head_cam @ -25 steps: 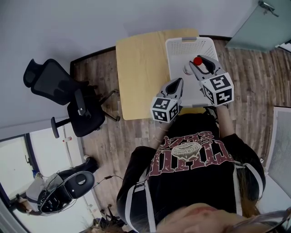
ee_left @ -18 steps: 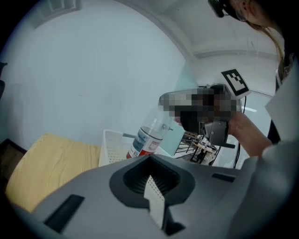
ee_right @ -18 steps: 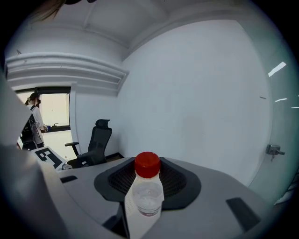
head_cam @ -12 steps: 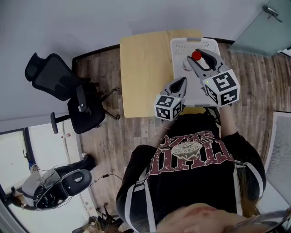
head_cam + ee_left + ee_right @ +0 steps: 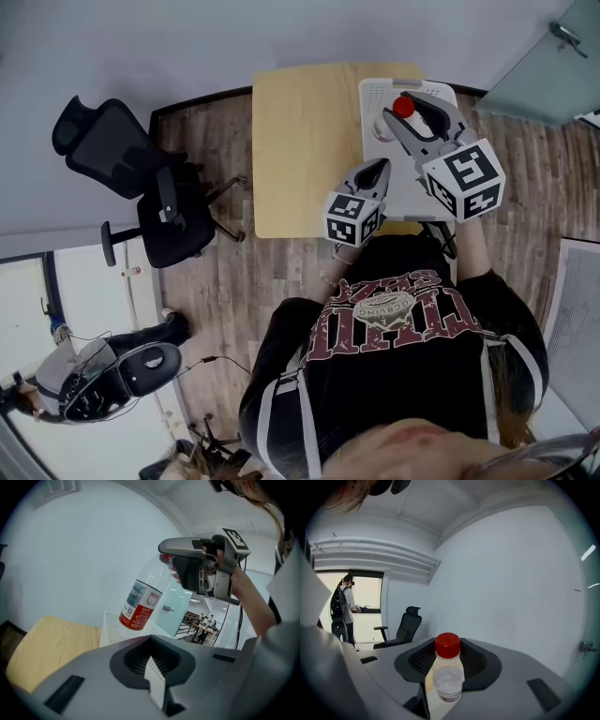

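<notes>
Our right gripper's (image 5: 448, 665) jaws are clamped on the bottle (image 5: 449, 679) near its red cap, holding it tilted in the air above the basket (image 5: 373, 92). The left gripper's (image 5: 151, 666) jaws are together and empty. With so high a grip, the bottle could swing, slip and hit the worktop (image 5: 305, 141).

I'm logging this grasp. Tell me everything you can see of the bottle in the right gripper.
The bottle is small and looks like clear plastic, with a red cap and a red, white and bluish label round its lower body. The right gripper is shut on its neck just below the cap. It hangs tilted in the air above the white basket, touching nothing else. Its contents cannot be made out.
</notes>
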`<action>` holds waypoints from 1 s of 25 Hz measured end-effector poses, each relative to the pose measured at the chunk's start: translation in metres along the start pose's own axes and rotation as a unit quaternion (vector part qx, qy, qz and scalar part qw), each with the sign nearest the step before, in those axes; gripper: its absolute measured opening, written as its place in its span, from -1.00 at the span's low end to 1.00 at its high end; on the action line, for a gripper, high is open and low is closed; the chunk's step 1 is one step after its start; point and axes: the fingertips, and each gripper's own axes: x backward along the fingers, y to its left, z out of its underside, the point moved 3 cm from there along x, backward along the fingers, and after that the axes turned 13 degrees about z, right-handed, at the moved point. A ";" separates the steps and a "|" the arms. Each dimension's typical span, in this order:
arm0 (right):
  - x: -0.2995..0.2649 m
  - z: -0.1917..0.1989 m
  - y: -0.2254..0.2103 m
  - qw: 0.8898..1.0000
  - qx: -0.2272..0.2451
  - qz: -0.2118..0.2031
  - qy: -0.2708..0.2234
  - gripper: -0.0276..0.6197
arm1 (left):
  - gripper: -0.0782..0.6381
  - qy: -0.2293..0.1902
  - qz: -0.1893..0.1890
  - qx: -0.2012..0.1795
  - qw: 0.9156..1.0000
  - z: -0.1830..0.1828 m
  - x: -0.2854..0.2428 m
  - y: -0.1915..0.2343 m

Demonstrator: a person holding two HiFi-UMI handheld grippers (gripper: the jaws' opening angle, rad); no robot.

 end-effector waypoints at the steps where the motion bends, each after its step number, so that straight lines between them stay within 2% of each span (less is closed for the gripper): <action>1: 0.000 -0.003 0.001 1.000 -0.001 -0.004 -0.004 -0.40 | -0.65 -0.001 -0.001 0.000 1.000 0.000 0.000 0.000; 12: -0.007 -0.027 0.022 0.999 -0.001 -0.044 -0.032 -0.40 | -0.65 -0.010 -0.009 -0.006 1.000 0.000 0.000 -0.002; 25: -0.037 -0.019 0.058 0.995 -0.001 -0.094 -0.017 -0.40 | -0.65 -0.020 -0.012 -0.022 0.999 -0.001 0.001 -0.005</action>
